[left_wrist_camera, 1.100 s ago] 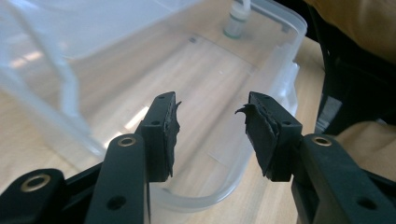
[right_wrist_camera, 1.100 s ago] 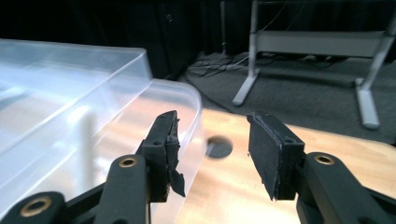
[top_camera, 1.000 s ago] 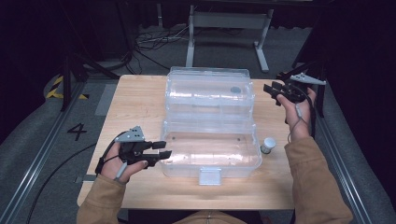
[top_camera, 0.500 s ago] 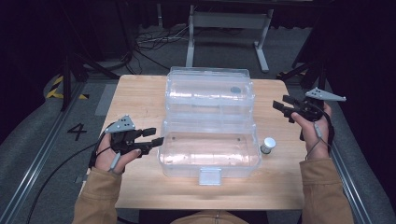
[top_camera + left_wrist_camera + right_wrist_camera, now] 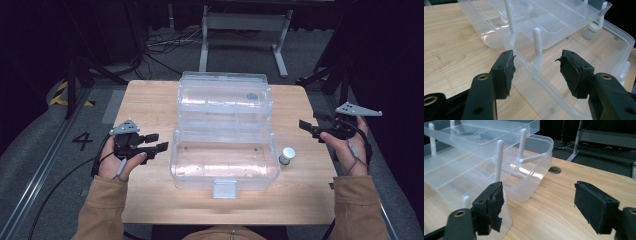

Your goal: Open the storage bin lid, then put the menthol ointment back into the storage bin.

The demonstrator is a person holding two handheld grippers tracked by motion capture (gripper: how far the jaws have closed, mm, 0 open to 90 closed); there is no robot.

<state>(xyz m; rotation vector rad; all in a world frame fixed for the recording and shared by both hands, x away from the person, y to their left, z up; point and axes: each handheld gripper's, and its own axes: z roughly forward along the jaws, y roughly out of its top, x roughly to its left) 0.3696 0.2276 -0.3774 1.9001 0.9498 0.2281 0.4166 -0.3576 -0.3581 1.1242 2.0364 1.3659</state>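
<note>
The left gripper hovers just off the left wall of the clear plastic box — its jaws have just been opening and grasp nothing. The box sits mid-table, its tray swung up behind. Right of it stands a small capped bottle; farther right, the right gripper is released, empty.

Clear, colourless plastic box with see-through tiered trays and milky white posts, on a pale wood-grain table; a dark round spot shows in the tray toward the table's far edge. Small vial, white cap over a greyish body, near the table's right edge. Left gripper and right gripper: black, with black jaw pads, each topped by a grey plate; sleeves tan.
</note>
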